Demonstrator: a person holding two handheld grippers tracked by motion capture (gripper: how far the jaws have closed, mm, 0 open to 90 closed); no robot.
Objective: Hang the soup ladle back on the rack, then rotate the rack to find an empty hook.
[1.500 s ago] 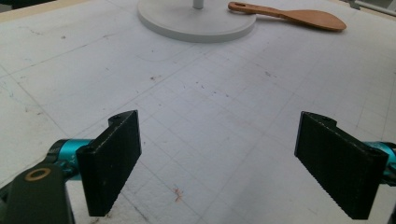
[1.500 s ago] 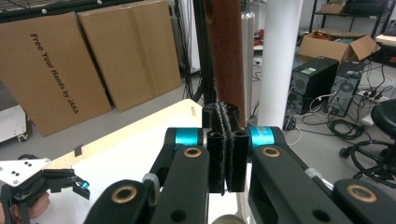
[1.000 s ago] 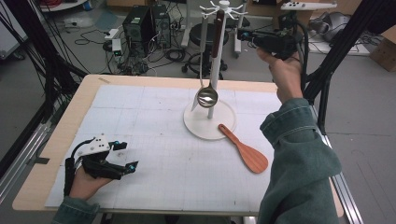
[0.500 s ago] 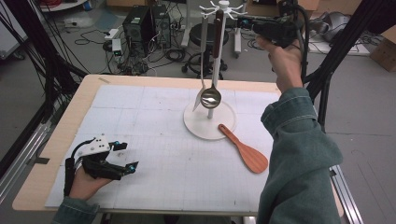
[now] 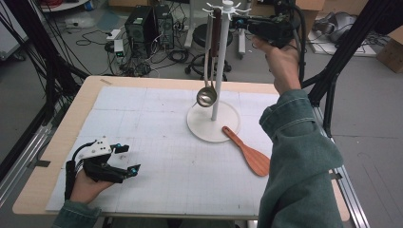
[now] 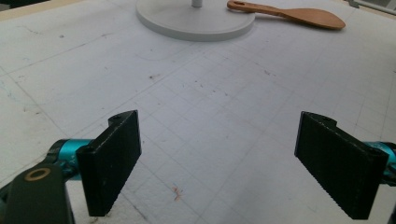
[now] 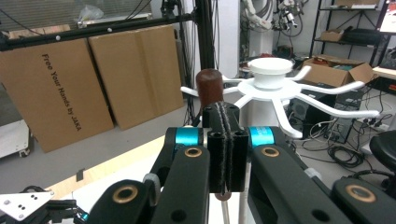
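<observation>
A ladle (image 5: pixel 207 96) already hangs on the white rack (image 5: pixel 227 9); the closed right tool (image 5: pixel 240 21) hovers beside its hooks, the left tool (image 5: pixel 127 157) rests open, and a wooden spatula (image 5: pixel 247 151) remains on the table (image 5: pixel 157 142).

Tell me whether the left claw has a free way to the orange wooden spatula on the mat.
Probably yes: the left claw is open, and bare mat lies between it and the orange wooden spatula.
</observation>
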